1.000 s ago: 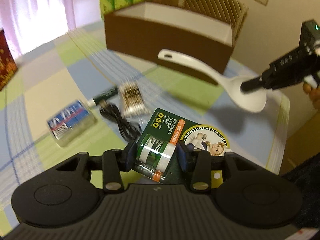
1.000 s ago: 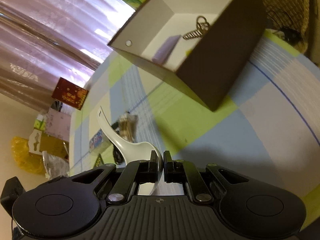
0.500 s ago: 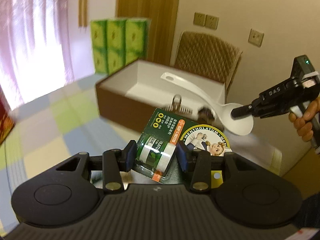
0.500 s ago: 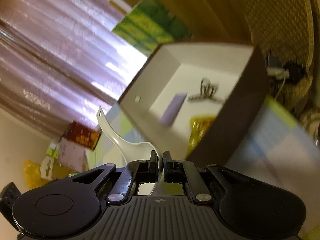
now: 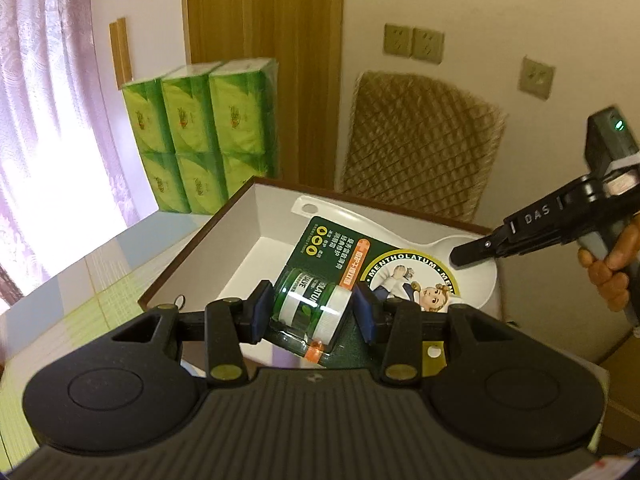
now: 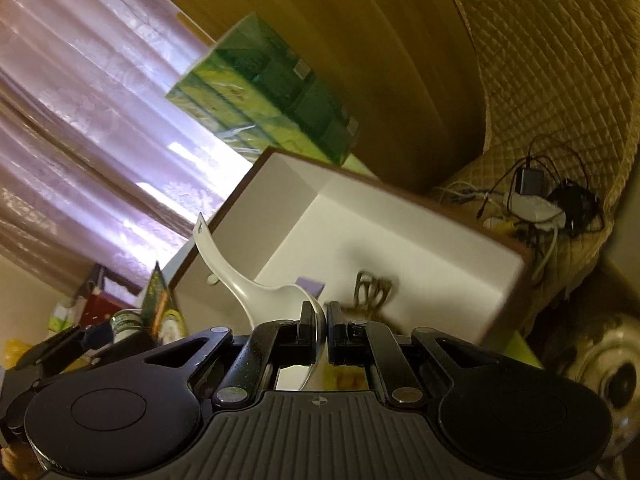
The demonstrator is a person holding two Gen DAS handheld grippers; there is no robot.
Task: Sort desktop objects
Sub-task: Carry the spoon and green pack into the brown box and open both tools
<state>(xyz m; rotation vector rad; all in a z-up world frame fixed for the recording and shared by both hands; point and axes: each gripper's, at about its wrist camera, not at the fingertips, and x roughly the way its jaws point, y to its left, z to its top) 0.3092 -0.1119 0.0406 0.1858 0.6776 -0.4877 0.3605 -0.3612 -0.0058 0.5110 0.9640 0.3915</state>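
Two things are in my grip above the brown cardboard box with the white inside (image 5: 240, 236). My left gripper (image 5: 308, 312) pinches the green Mentholatum jar with a white lid, sealed in a blister on its dark green printed card (image 5: 310, 306); the blue pads (image 5: 260, 312) press the blister from both sides, and the card sticks forward over the box's open top, tilted. My right gripper (image 6: 322, 330) has its fingers pressed together on the rim of the bowl of a white plastic rice spoon (image 6: 256, 292), whose handle rises up and to the left, ending near the box's left wall. From the left wrist camera, the spoon (image 5: 400, 240) lies across the far part of the box, its holed handle end at the far wall and its bowl by the right-hand corner, where the right gripper (image 5: 472, 252) holds it.

Inside the box, on its white floor, sit a metal clip or key-like piece (image 6: 372, 286), blurred, and a small purple item (image 6: 310, 284).

Beyond the far edge stand stacked green tissue packs (image 5: 204, 132), a quilted tan cushion (image 5: 416, 144) and a pinkish curtain (image 5: 44, 120).
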